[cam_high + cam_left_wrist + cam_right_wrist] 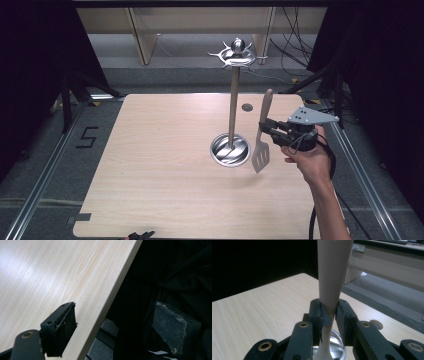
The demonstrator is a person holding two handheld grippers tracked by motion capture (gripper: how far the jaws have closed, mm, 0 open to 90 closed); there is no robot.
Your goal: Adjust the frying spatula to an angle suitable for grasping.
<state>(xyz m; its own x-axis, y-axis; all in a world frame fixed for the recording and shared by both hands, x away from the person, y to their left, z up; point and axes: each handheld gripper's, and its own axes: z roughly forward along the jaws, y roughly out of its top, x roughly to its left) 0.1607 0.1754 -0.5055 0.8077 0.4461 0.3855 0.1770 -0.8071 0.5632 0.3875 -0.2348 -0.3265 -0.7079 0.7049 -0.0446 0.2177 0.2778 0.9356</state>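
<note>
Now | spatula [262, 134] upright, blade down | right gripper [265, 129] jaws clamp handle | left gripper [113, 327] jaws apart

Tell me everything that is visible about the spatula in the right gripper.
The spatula is beige and looks like plastic. It has a slotted flat blade at the bottom and a handle that widens toward its rounded top. It hangs almost upright, blade down, above the wooden table, touching neither the table nor the metal stand to its left. The right gripper is shut on the narrow part of the handle; in the right gripper view, both pads press on that neck.
</note>
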